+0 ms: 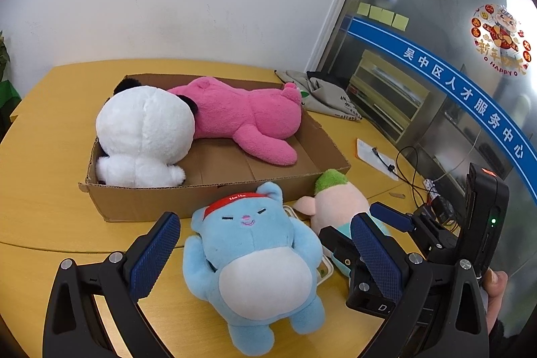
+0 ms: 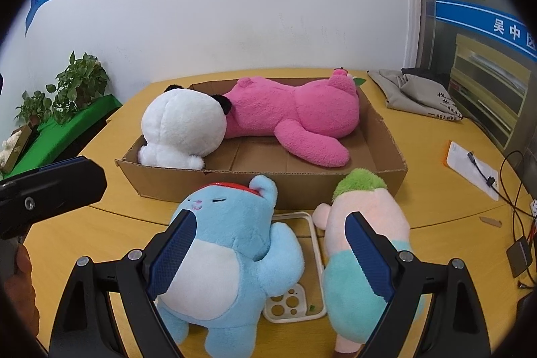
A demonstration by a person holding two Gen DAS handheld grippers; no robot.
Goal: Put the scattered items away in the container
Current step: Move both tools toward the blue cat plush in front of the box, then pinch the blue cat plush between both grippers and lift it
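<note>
Left tool [image 1: 265,257]: jaws apart, blue diamond-textured pads [image 1: 152,254] flanking blue plush bear [image 1: 258,260], not pressing on it. Right tool [image 2: 272,257]: jaws wide apart, nothing clamped, straddling gap between blue bear and pink-and-teal plush [image 2: 365,244] with green tuft. Both 2 loose plush toys lying on yellow tabletop [image 1: 43,183], just in front of box, partly over white rounded-corner plastic frame [image 2: 313,260] with round holes. Corrugated cardboard box [image 1: 214,200], shallow, rectangular, open top: holds 2 plush toys — white fluffy one with black ears [image 1: 144,136] at left end, long pink fuzzy one [image 1: 248,116] along back wall, touching each other. Box floor in front bare. Grey cloth bag [image 2: 416,93] on tabletop beyond box.
</note>
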